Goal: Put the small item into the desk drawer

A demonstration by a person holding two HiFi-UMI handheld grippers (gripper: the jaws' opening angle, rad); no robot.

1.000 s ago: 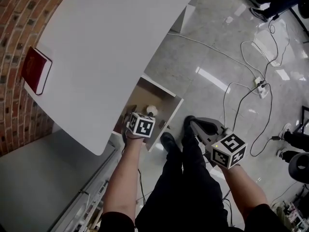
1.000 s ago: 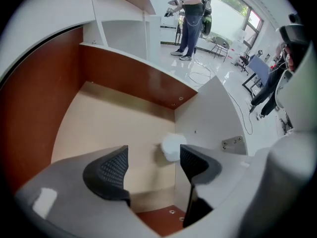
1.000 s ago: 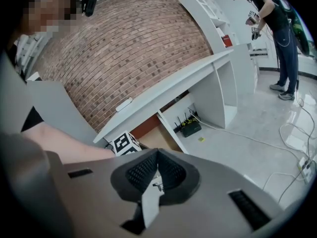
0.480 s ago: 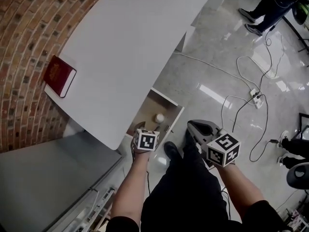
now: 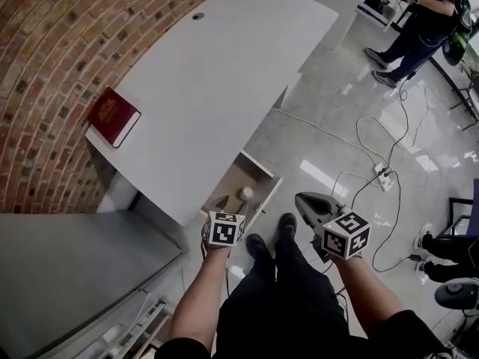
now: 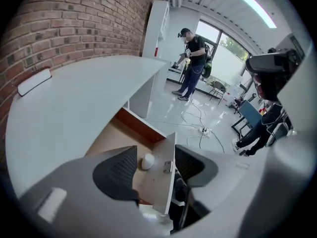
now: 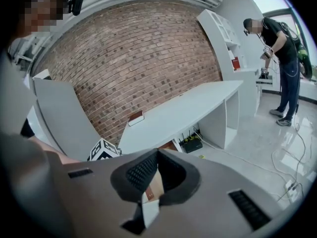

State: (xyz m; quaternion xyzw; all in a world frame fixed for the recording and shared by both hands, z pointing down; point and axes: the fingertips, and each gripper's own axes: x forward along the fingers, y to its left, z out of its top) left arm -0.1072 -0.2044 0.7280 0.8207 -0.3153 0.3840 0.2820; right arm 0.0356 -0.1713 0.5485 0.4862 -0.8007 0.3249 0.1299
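The small item is a white rounded piece lying inside the open wooden drawer under the white desk. My left gripper hovers just in front of the drawer. Its jaws are closing, and no pad presses on anything. In the left gripper view the small item and the drawer's front panel show in the gap of the left gripper. My right gripper hangs over the floor to the right of the drawer, shut and empty. In its own view the right gripper has its tips touching.
A red book lies on the desk's left end by the brick wall. A grey cabinet stands to the left. Cables and a power strip cross the floor on the right. A person stands at the far right.
My left gripper has drawn back out of the drawer toward me, and the white item stays inside. The head view has swung, showing more of the desk and the book.
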